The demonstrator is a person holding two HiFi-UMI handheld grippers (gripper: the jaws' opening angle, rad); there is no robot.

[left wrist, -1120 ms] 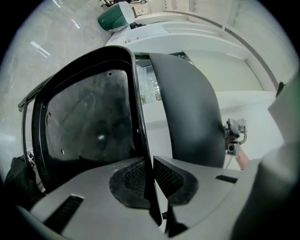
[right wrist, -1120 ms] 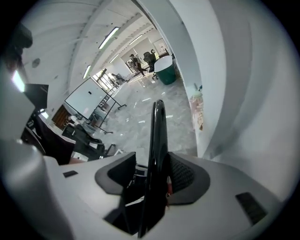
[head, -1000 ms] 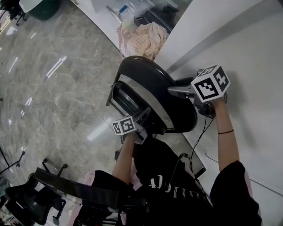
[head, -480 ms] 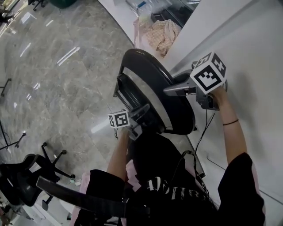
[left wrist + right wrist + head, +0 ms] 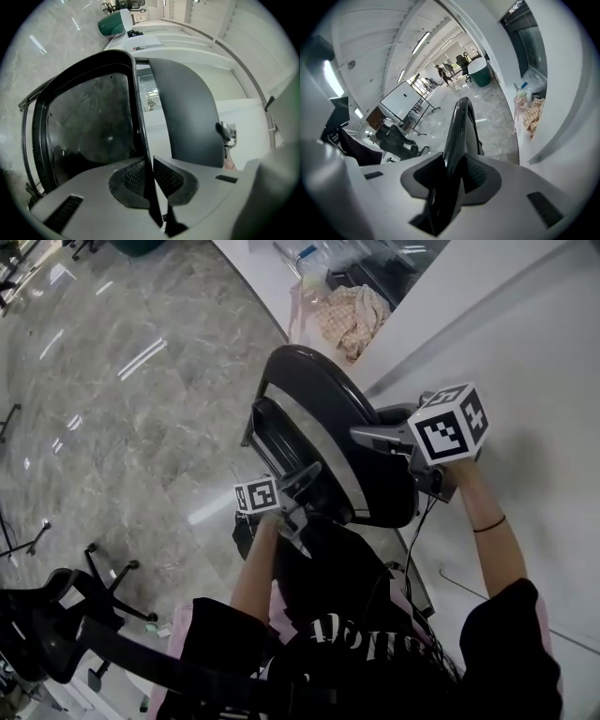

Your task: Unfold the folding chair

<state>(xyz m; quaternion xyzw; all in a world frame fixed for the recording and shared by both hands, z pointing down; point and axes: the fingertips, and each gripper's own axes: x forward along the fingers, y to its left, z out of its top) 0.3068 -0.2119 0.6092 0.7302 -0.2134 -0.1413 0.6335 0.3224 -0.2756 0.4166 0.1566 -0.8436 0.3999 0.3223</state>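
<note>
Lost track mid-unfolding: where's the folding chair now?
Centre of the head view, the folding chair is beside the white wall on the right, the left gripper shut on its frame, the right gripper's jaws just closing on its rim.

Glossy black folding chair (image 5: 375, 488) stands upright, nearly folded, its panels slightly apart.

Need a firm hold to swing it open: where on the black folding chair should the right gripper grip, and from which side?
On the black folding chair, take the glossy curved rim, edge-on from the white wall's side. That edge is narrow enough for the jaws and points that way. The right gripper has just been closing there, with the rim between its jaws.
</note>
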